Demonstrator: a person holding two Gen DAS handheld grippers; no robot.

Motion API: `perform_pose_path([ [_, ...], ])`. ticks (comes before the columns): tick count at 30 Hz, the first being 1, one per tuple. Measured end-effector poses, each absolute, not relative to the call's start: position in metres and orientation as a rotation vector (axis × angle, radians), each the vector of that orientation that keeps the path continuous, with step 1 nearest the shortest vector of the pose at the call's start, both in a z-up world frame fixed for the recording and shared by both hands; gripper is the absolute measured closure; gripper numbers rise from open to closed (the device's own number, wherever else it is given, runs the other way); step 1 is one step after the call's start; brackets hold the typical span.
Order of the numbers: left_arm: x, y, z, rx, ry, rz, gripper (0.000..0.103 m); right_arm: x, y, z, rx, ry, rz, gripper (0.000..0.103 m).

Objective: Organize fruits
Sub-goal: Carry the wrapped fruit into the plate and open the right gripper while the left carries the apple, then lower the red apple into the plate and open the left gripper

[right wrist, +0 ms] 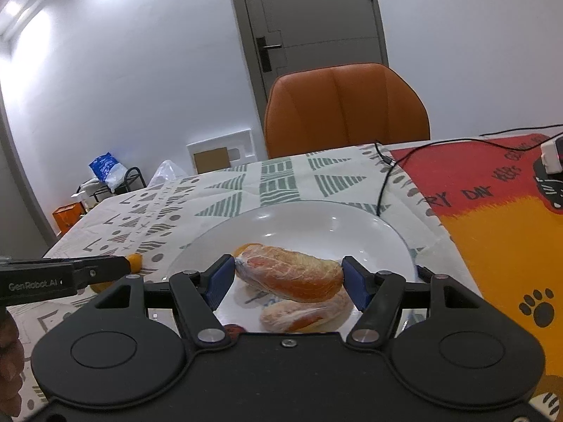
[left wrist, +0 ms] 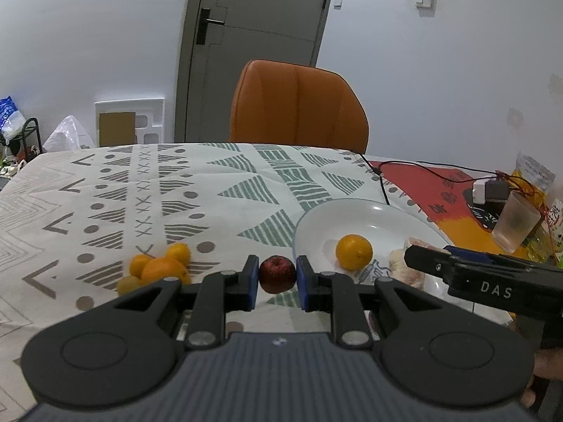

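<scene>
Apple is clamped in left gripper at frame centre; right gripper holds wrapped fruit piece above white plate.

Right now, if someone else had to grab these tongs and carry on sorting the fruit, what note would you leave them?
Left tongs: shut on a small red apple, near the plate's edge.
Right tongs: shut on a wrapped orange wedge, over the white plate.
Done: one orange and another wrapped wedge on the plate.
Left: set both down; a cluster of oranges waits on the tablecloth.
</scene>
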State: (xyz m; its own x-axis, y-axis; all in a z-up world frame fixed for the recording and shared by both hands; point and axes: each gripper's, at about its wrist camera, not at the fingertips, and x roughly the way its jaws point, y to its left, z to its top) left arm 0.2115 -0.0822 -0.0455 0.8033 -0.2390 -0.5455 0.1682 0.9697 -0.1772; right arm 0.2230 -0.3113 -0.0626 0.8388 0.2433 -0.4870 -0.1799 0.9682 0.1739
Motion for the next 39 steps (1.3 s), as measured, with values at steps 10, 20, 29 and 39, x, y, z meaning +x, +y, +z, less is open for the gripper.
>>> perform_pose_path([
  [10,0.229,-0.101,-0.052,-0.108,0.617,-0.238,0.082,0.243,-0.323,-0.069,0.127,0.537,0.213,0.039],
  [20,0.241,-0.111,-0.056,-0.103,0.624,-0.253,0.082,0.247,-0.327,-0.068,0.13,0.502,0.208,0.03],
  [29,0.243,-0.124,-0.056,-0.1,0.626,-0.286,0.082,0.235,-0.34,-0.066,0.151,0.519,0.19,0.03],
  [39,0.237,-0.12,-0.05,-0.079,0.617,-0.247,0.074,0.224,-0.338,-0.065,0.153,0.518,0.189,0.03],
])
